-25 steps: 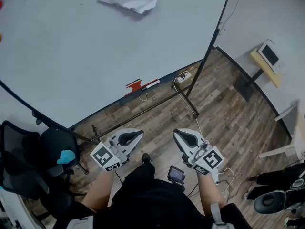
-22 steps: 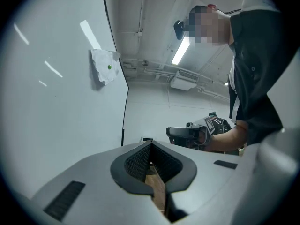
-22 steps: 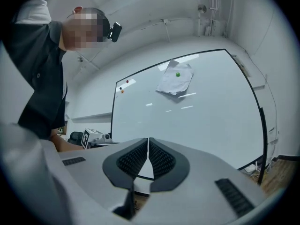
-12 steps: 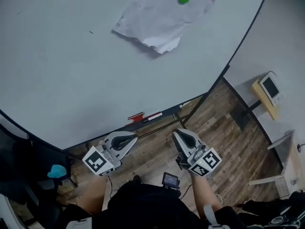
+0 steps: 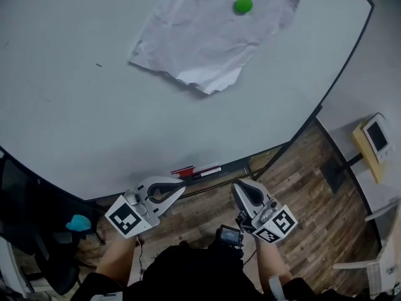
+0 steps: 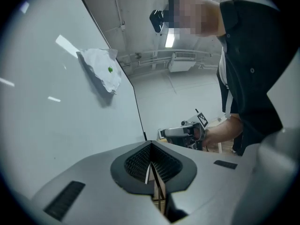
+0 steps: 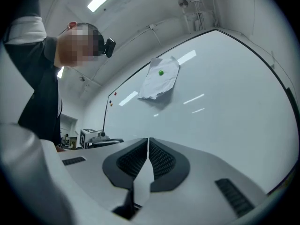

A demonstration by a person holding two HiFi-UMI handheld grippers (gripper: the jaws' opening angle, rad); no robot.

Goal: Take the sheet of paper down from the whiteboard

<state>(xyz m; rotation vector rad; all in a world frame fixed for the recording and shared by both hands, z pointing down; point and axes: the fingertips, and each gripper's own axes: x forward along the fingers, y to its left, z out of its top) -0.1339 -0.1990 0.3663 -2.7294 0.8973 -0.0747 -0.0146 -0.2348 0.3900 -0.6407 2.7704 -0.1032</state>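
Now your left gripper (image 5: 178, 189) sits below the whiteboard (image 5: 81, 124), jaws pressed together and empty. The crumpled sheet of paper (image 5: 207, 36) hangs high on the board, pinned by a green magnet (image 5: 243, 5). Your right gripper (image 5: 243, 192) is likewise closed on nothing.

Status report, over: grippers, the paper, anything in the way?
Left gripper shut, empty; right gripper shut, empty. Sheet of paper on whiteboard, held by green magnet, untouched. Nothing in the way.
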